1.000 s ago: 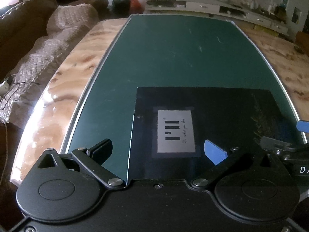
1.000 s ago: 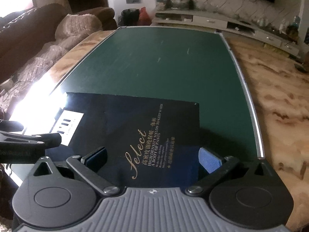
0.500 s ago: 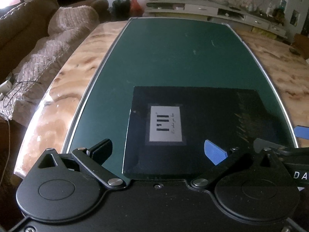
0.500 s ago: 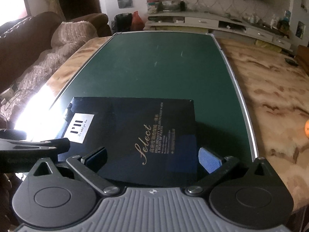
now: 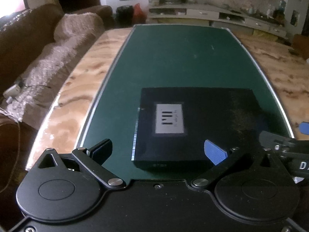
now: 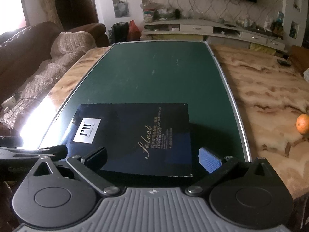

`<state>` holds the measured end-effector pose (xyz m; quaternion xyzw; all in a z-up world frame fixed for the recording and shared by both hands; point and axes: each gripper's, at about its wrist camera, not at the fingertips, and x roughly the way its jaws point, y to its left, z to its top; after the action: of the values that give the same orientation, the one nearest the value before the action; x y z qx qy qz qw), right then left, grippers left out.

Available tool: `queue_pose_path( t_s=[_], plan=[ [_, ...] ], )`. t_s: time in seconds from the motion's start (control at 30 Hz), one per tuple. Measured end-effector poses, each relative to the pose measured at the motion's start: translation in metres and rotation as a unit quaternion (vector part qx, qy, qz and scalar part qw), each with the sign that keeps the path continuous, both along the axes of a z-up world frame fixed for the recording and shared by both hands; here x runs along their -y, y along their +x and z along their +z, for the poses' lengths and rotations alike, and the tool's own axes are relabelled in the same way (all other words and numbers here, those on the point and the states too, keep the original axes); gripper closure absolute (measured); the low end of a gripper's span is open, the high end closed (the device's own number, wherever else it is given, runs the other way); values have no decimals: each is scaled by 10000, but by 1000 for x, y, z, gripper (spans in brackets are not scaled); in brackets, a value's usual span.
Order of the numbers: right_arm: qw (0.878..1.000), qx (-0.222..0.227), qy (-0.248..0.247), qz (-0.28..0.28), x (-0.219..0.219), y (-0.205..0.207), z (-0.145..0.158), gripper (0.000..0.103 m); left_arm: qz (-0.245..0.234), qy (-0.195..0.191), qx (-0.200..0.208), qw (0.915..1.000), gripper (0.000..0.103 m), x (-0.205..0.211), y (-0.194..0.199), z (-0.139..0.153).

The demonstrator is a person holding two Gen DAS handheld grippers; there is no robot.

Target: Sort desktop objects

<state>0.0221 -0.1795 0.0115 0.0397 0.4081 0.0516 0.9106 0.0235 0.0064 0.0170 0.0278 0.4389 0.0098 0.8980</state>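
A flat dark navy box (image 5: pixel 197 123) with a white label and gold "Select" lettering lies on the green mat (image 5: pixel 173 58) near its front edge; it also shows in the right wrist view (image 6: pixel 135 135). My left gripper (image 5: pixel 157 150) is open and empty, just in front of the box's left part. My right gripper (image 6: pixel 152 157) is open and empty, its fingers either side of the box's near edge, not touching it. The right gripper's tip shows at the left wrist view's right edge (image 5: pixel 303 128).
The mat lies on a marbled beige table (image 6: pixel 260 89). An orange (image 6: pixel 302 124) sits on the table at the right. A brown sofa with a quilted throw (image 6: pixel 58 61) stands to the left. A low TV cabinet (image 6: pixel 212 29) is beyond the table's far end.
Both grippers have drawn back and up from the box, so it appears smaller and farther off. The box has stayed on the mat. The orange has come into the right view.
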Motion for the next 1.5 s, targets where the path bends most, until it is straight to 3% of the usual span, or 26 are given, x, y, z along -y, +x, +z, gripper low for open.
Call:
queue_pose_path(
  t_s=[0.33,0.83,1.5],
  plan=[
    [10000,2,-2,88,-12,-5,-1,0,99,4,-101,9999,0,-11,-10,0],
    [10000,-18,35,-64,-2,-5,-4,0,-245,-3,-187,9995,0,14,-19,-7],
    [9997,-70,193,-135,9,-23,-13,0,-208,-22,-208,9996,0,15,-16,-11]
  ],
)
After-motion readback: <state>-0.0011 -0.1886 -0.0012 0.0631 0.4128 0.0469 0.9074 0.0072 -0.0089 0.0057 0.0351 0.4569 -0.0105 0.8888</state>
